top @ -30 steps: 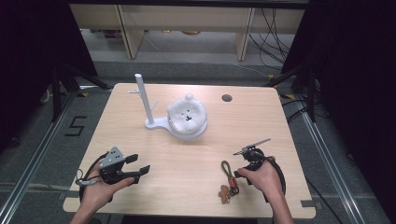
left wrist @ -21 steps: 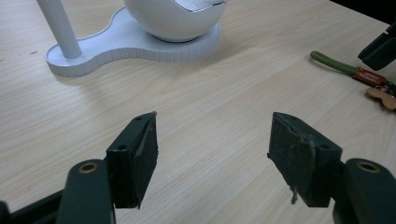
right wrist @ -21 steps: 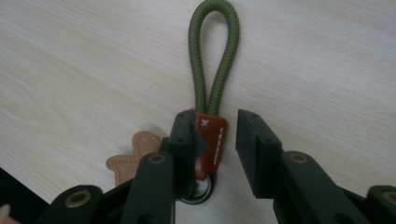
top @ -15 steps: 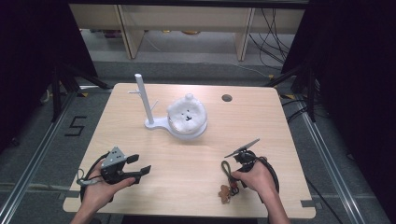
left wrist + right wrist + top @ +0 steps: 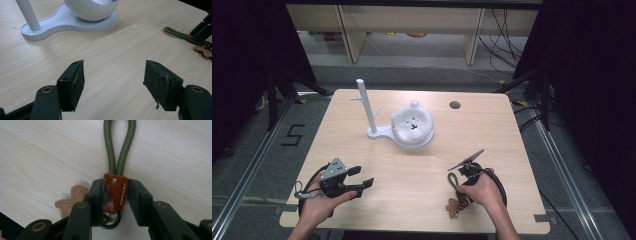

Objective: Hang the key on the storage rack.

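High view: white stand [image 5: 373, 131] beyond keychain [image 5: 455, 196].

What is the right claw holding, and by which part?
The right claw grips the green-cord keychain by its brown leather wrap, just below the loop.

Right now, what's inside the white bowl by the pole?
A fluffy white toy with a little face sits inside the white bowl. Anything under the toy is hidden.
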A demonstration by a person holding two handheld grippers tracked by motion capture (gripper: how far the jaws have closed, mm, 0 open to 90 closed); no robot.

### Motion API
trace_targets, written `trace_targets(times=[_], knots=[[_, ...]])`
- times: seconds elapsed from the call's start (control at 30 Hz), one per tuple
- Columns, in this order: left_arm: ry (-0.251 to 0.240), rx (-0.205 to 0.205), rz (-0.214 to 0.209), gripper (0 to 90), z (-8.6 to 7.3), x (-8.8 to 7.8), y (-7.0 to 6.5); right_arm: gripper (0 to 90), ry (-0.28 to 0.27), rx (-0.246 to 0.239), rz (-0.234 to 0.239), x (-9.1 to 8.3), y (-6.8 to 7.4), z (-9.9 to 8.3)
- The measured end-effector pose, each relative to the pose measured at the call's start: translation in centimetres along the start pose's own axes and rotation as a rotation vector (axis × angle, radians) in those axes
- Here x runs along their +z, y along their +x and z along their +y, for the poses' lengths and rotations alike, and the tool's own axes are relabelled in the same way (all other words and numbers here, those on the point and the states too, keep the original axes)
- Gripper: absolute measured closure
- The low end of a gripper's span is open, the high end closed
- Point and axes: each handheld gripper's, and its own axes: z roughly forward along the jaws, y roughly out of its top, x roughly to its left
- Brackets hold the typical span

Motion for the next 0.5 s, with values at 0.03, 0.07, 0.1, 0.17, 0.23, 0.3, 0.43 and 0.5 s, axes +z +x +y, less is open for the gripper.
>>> trace_targets(times=[0.03, 0.07, 0.1, 0.17, 0.23, 0.3, 0.43, 0.5], knots=[[0.000, 0.000, 0.000, 32.1, -0.03, 0.00, 0.01, 66.2, -0.010, 0.005, -0.004, 0.07, 0.04, -0.03], [-0.001, 0.004, -0.001, 32.1, -0.04, 0.00, 0.04, 66.2, -0.010, 0.007, -0.005, 0.11, 0.06, -0.04], [-0.001, 0.004, -0.001, 32.1, -0.04, 0.00, 0.04, 66.0, -0.002, -0.004, -0.010, 0.02, 0.09, 0.00], [0.003, 0.004, 0.002, 32.1, -0.06, -0.01, 0.02, 65.0, 0.007, -0.011, -0.019, 0.10, 0.22, 0.02], [0.000, 0.003, -0.001, 32.1, -0.06, -0.01, 0.03, 64.1, 0.014, -0.016, -0.020, 0.33, 0.43, 0.09], [-0.001, 0.004, -0.001, 32.1, -0.05, -0.03, 0.07, 64.1, 0.008, -0.035, -0.034, 0.36, 0.52, 0.16], [0.006, 0.002, 0.003, 32.2, -0.04, -0.08, 0.13, 62.8, 0.042, -0.061, -0.045, 0.33, 0.78, 0.38], [-0.005, -0.001, -0.005, 32.2, -0.07, -0.03, 0.12, 61.7, 0.054, -0.082, -0.050, 0.41, 0.93, 0.41]])
